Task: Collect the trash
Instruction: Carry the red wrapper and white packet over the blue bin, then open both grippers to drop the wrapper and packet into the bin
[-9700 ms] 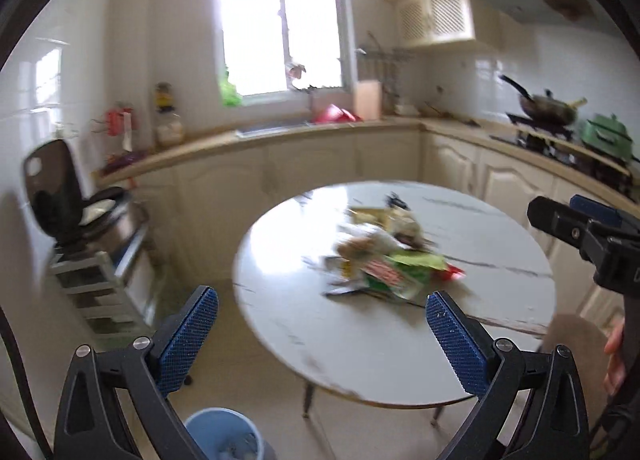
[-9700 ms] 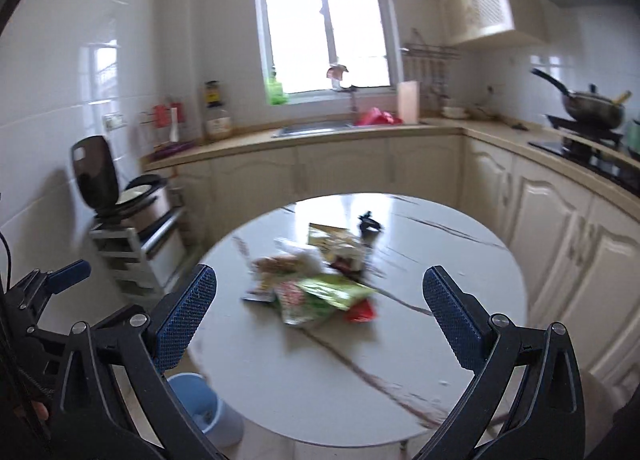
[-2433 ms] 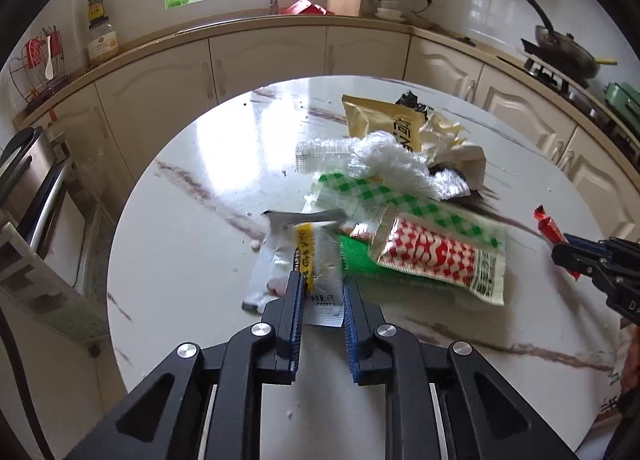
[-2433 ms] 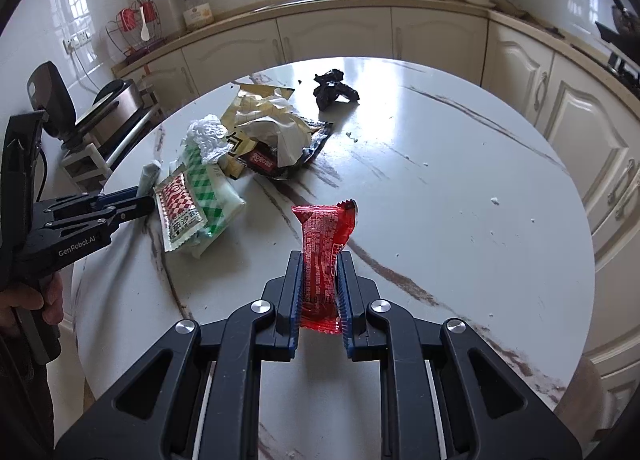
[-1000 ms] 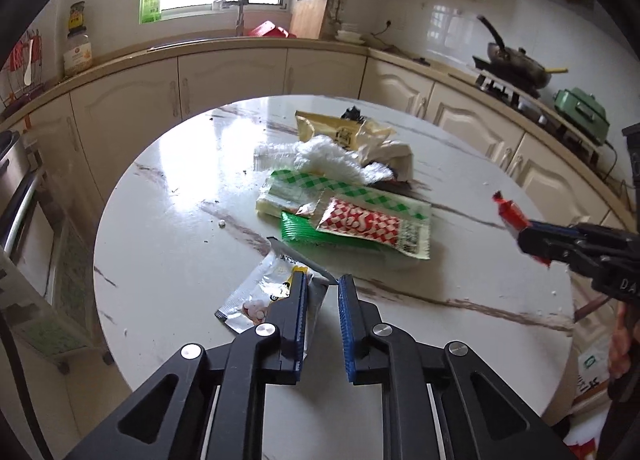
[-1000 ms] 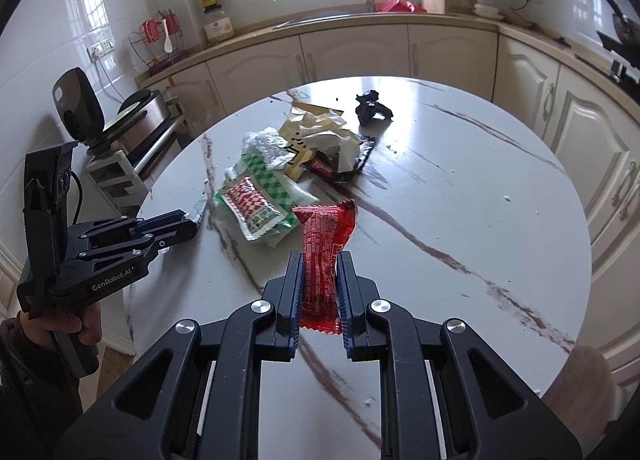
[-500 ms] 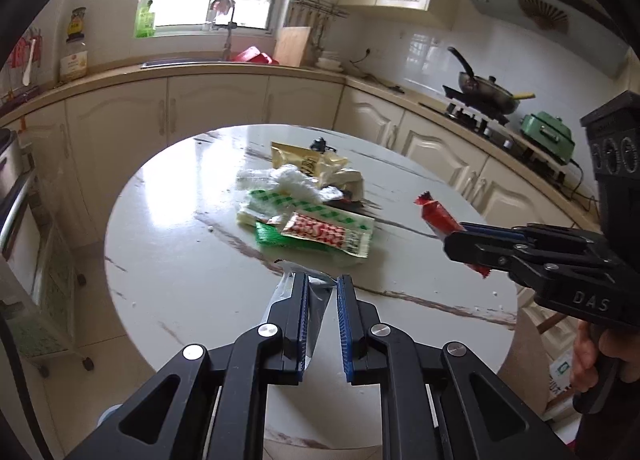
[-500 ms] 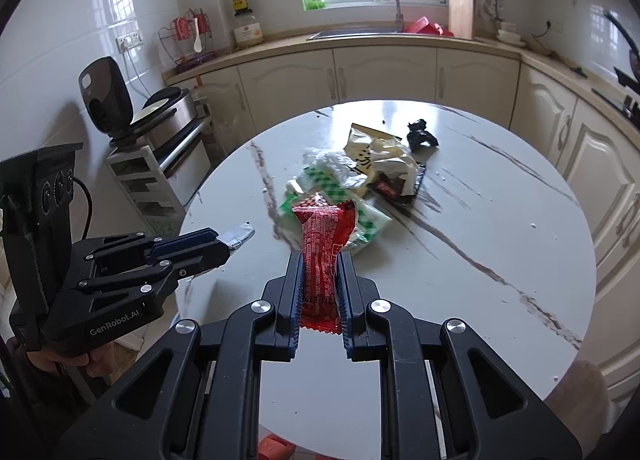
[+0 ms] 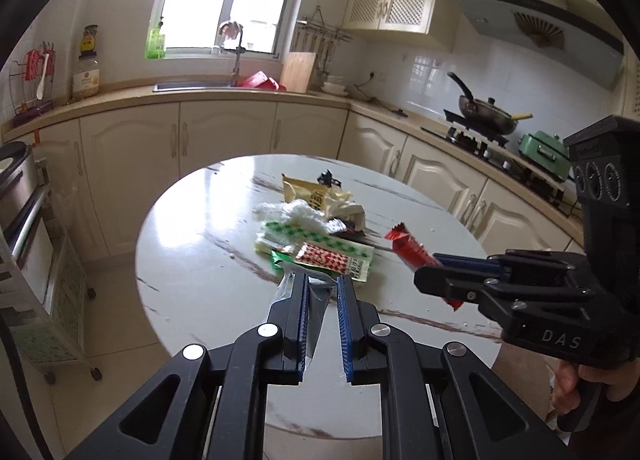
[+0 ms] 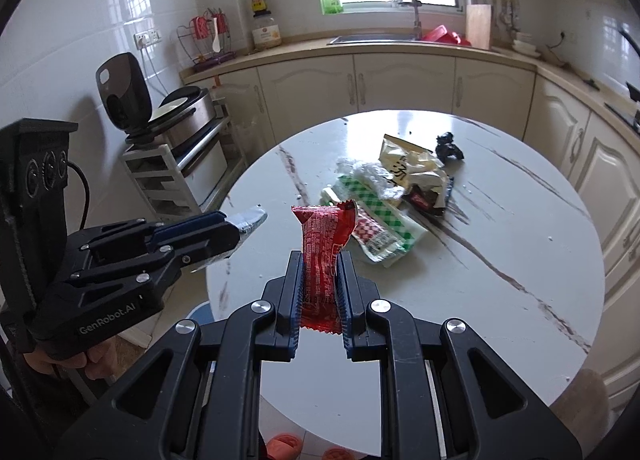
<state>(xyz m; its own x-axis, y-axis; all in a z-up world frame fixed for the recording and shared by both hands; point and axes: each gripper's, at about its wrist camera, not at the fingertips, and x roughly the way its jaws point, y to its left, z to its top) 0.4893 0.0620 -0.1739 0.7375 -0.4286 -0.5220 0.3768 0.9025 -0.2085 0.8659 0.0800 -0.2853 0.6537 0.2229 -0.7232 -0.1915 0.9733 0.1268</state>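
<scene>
My left gripper (image 9: 322, 282) is shut on a clear silvery wrapper (image 9: 316, 300), held in the air above the near edge of the round marble table (image 9: 192, 244). The same wrapper (image 10: 251, 219) sticks out of the left gripper's tips in the right wrist view. My right gripper (image 10: 319, 260) is shut on a red snack wrapper (image 10: 324, 236), also lifted off the table; that red wrapper (image 9: 408, 248) shows at the right of the left wrist view. A pile of trash (image 10: 384, 195) stays on the table: green-checked packets, crumpled white plastic, a yellow bag.
A small black scrap (image 10: 448, 147) lies beyond the pile. A metal rack with a rice cooker (image 10: 176, 119) stands left of the table. Cabinets, a sink (image 10: 376, 37) and a stove with a pan (image 9: 484, 111) line the walls. A blue bin rim (image 10: 200, 314) shows under the table edge.
Both grippers have pulled back and risen from the table with their wrappers. The clear wrapper has left the tabletop, and the trash pile now looks farther away.
</scene>
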